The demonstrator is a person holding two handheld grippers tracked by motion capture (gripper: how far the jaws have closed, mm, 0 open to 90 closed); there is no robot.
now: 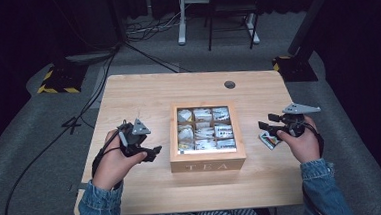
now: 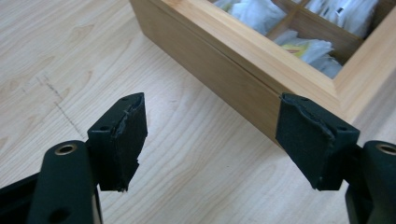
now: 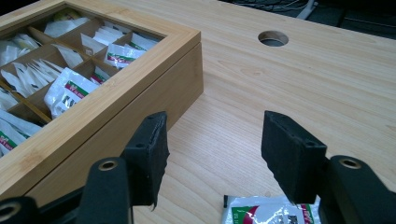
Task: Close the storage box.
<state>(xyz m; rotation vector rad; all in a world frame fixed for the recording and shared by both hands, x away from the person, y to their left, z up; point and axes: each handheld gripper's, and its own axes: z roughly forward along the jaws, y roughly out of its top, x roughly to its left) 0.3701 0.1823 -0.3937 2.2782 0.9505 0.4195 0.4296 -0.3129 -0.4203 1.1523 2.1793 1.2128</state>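
Note:
A wooden tea box [image 1: 208,162] marked TEA stands mid-table, its framed lid down, with several compartments of white sachets visible inside. My left gripper [image 1: 153,152] hovers just left of the box, jaws open with nothing between them. In the left gripper view the left gripper [image 2: 210,121] faces the box's side wall [image 2: 224,70] over bare wood. My right gripper [image 1: 267,124] is held to the right of the box, open and holding nothing. A red, green and white tea sachet [image 1: 269,140] lies on the table beneath it, seen below the right gripper [image 3: 212,135] as a sachet [image 3: 266,212] beside the box [image 3: 140,88].
The light wooden table [image 1: 142,95] has a round cable hole [image 1: 229,84] at its far right. Behind it on the grey floor are cables, desk legs [image 1: 180,18] and black stands with yellow-striped bases [image 1: 59,78].

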